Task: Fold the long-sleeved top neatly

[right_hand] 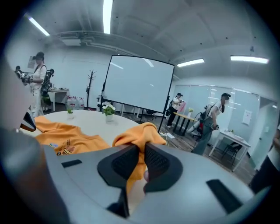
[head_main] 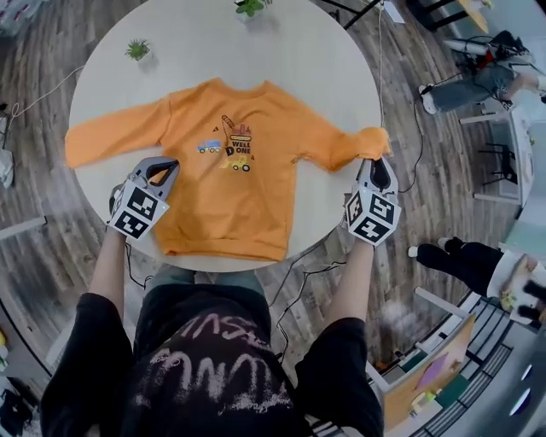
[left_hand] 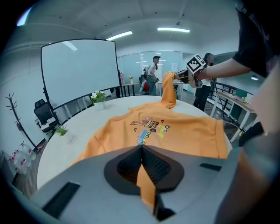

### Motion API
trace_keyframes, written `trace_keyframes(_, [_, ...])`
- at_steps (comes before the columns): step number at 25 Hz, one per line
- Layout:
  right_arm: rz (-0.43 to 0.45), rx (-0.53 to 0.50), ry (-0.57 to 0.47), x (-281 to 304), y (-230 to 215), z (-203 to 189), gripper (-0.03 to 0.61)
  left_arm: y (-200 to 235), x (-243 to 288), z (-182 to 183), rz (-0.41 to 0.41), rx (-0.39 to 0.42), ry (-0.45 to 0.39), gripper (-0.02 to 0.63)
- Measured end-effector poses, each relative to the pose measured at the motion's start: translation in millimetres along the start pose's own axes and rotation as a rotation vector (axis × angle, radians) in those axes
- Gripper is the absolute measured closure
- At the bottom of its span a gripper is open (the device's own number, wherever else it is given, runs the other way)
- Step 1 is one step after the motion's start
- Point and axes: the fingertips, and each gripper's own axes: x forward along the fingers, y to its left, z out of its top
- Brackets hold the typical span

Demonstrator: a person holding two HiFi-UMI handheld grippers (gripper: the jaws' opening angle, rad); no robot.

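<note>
Sweatshirt (head_main: 223, 201) in orange, long-sleeved, lies front up on a round white table (head_main: 281, 60), its hem close to the near edge. The chest print shows a digger and the words WELL DONE.

The left gripper (head_main: 162, 171) sits at the garment's side, just below the outstretched sleeve (head_main: 111, 141), which lies flat. In the left gripper view its jaws (left_hand: 141, 151) are pressed together on a thin fold of orange cloth. How much cloth is caught cannot be made out.

The right gripper (head_main: 376, 166) is at the table's edge, clamped on the end of the other sleeve (head_main: 341, 145). In the right gripper view (right_hand: 141, 151) the cloth bunches over the pads and hangs raised off the tabletop, so the cuff itself is hidden in the bundle.

Two small potted plants stand at the far side: one (head_main: 137, 49) in full view, the other (head_main: 250, 7) cut off by the picture's top edge.
</note>
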Motion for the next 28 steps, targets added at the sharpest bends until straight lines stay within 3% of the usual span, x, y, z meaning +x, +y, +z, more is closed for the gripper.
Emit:
trace_keyframes(8, [0.102,-0.094,-0.083,6,109,77,0.534,36,-41,-36,0.014,-0.055,-0.047,0.603])
trace_keyframes(13, [0.201,-0.125,-0.113,10,187,105,0.534,57,-67,-62,0.042,-0.103,-0.068,0.603])
trace_keyframes(20, [0.346,-0.177,-0.063,30,299,84,0.525,74,-91,-101,0.074,-0.144,-0.047,0.603])
trace_keyframes(24, [0.452,-0.176,-0.009,33,351,59,0.441,82,-102,-125,0.088,-0.176,-0.026,0.603])
trace_keyframes(28, [0.497,-0.186,0.031,33,379,42,0.426,93,-112,-145,0.113,-0.209,-0.014,0.603])
